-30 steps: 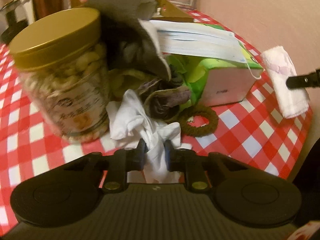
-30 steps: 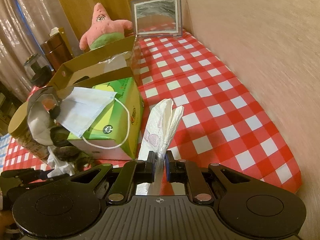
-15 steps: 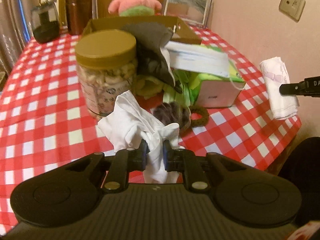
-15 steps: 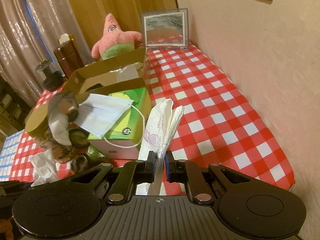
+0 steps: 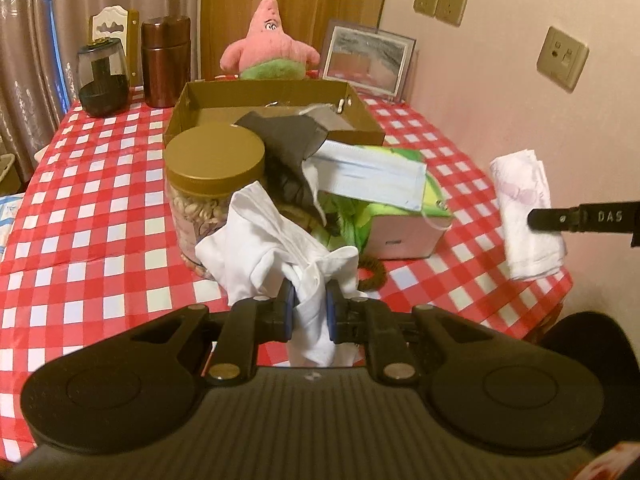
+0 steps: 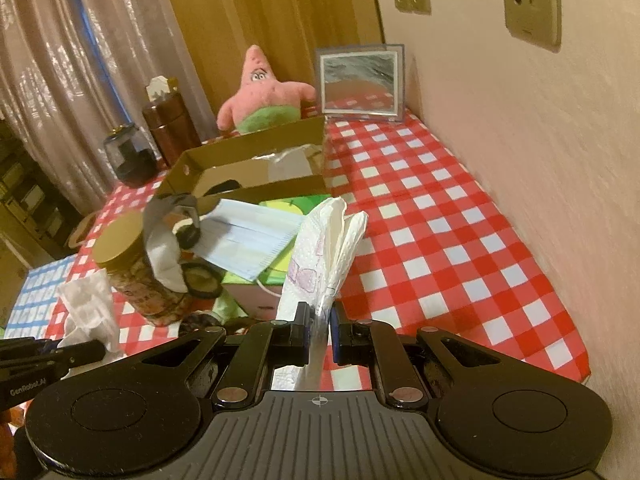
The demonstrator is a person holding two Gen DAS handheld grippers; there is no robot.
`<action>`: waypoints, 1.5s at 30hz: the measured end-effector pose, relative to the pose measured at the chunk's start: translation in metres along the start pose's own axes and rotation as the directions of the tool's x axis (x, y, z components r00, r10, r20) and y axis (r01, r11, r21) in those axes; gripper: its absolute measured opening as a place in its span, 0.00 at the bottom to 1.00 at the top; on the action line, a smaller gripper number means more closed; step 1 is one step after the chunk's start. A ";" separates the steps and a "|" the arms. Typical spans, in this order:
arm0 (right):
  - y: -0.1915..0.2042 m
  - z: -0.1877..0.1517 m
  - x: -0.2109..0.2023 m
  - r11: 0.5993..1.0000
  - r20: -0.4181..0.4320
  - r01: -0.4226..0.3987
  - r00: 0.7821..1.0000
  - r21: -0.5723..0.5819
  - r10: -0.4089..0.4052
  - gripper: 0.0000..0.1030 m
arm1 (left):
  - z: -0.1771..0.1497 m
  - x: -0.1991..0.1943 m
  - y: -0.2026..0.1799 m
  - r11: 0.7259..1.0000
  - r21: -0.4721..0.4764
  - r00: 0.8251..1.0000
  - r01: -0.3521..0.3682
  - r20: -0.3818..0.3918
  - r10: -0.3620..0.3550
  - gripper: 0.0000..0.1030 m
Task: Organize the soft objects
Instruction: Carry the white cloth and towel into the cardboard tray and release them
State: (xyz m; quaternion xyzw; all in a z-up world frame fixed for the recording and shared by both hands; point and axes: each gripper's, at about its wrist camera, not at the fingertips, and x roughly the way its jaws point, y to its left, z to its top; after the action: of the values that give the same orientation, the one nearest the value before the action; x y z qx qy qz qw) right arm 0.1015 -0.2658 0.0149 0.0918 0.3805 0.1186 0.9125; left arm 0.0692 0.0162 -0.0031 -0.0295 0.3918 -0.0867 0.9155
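Observation:
My left gripper (image 5: 310, 298) is shut on a crumpled white cloth (image 5: 264, 248), held above the checked table near the nut jar (image 5: 212, 184). My right gripper (image 6: 319, 318) is shut on a folded white tissue pack (image 6: 320, 252) with a faint purple print, lifted off the table; the same pack (image 5: 524, 204) hangs at the right of the left wrist view. A blue face mask (image 5: 372, 180) and a dark grey cloth (image 5: 288, 136) lie over a green tissue box (image 5: 400, 224). An open brown cardboard box (image 5: 276, 96) stands behind them.
A pink star plush (image 5: 270, 46) and a framed mirror (image 5: 366, 60) stand at the far edge by the wall. A brown canister (image 5: 164, 62) and a dark glass jar (image 5: 104, 76) are at the far left. A dark hair tie (image 5: 372, 274) lies by the green box.
Both grippers have risen and pulled back from the pile, each carrying its item. The white cloth has left the tabletop, and more of the table and far wall shows.

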 end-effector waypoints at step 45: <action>0.031 0.175 0.138 0.956 -0.028 -0.108 0.994 -0.273 0.105 0.10 | 0.218 0.109 0.081 0.994 0.102 0.998 0.031 0.054 -0.036 0.13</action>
State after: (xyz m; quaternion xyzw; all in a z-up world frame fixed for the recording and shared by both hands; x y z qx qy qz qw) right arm 0.3162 -0.2102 0.0515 -0.0157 0.3609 0.2197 0.9062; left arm 0.3118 0.0730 0.0604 0.0080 0.3607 -0.1210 0.9248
